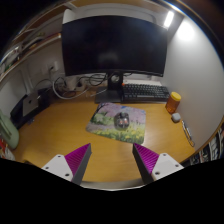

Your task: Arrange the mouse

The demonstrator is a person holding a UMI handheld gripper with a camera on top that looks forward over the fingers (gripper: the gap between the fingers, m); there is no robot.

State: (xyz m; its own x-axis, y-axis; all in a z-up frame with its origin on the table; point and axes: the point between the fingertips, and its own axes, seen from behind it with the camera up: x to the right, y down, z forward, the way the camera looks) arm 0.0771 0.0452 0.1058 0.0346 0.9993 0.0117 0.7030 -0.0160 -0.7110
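Gripper [111, 160] is hovering above the wooden desk [55, 125], fingers spread wide apart, pink pads [78, 158] facing inward, nothing held between them.

Beyond the fingertips, a printed mouse mat [117, 121] is lying on the desk, roughly centred on the gap between the fingers and slightly ahead.

The mouse [120, 120] is sitting on the mat, near its middle. It is lying straight ahead of the claw, well apart from the fingertips, only a touch to the right of the centre line. Its long axis is hard to read here; it seems to be running roughly away from the gripper, but this is a judgement.

Further back: keyboard [146, 93] behind the mat, orange container [174, 101] to its right, monitor [113, 44] on its stand against the wall, cables and boxes to the left.

Judgement: approach is calling for a forward, descending reach, fingers straddling the mouse across its width. Task appears not yet started.
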